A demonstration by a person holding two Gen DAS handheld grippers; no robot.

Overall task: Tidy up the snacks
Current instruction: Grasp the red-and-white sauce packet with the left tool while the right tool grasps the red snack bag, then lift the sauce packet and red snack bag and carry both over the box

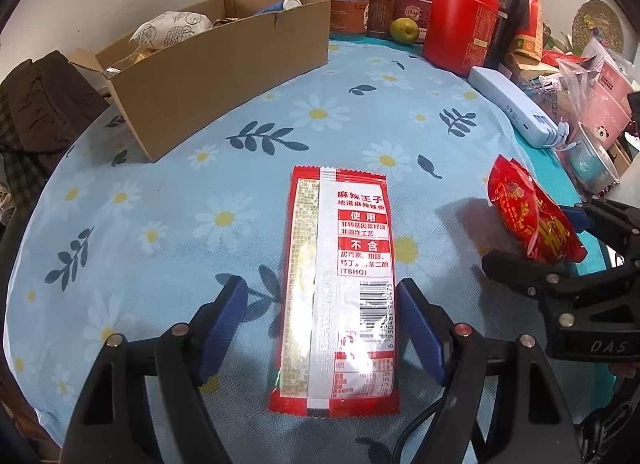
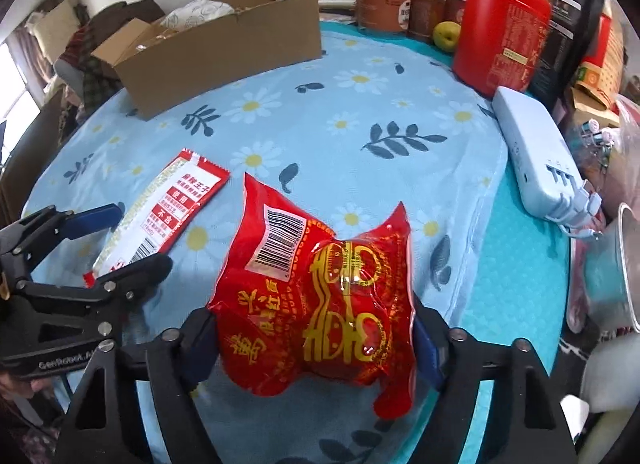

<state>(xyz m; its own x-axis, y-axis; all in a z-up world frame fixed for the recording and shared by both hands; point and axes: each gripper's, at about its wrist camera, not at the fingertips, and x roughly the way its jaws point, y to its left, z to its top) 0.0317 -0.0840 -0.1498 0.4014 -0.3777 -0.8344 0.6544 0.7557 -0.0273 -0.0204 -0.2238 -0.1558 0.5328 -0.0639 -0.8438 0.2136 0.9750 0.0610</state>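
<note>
Straddling the flat snack packet [image 1: 338, 288] at 6 o'clock on the counter [image 1: 168, 199], your left tool [image 1: 322, 318] gapes open; pinch its light, slippery, floppy middle. Your right tool [image 2: 314, 338] clamps the soft red pouch [image 2: 316, 300].

The long red-and-white snack packet [image 1: 338, 288] is glossy plastic film, throwing glare along its seam, and the red snack bag [image 2: 320, 304] is crinkled, shiny foil-like plastic. The floral tablecloth [image 1: 200, 191] looks like matt woven cloth (faintly textured). The cardboard box [image 1: 216, 75] is plain matt brown, and the red canister [image 2: 502, 31] has a smooth satin finish.
</note>
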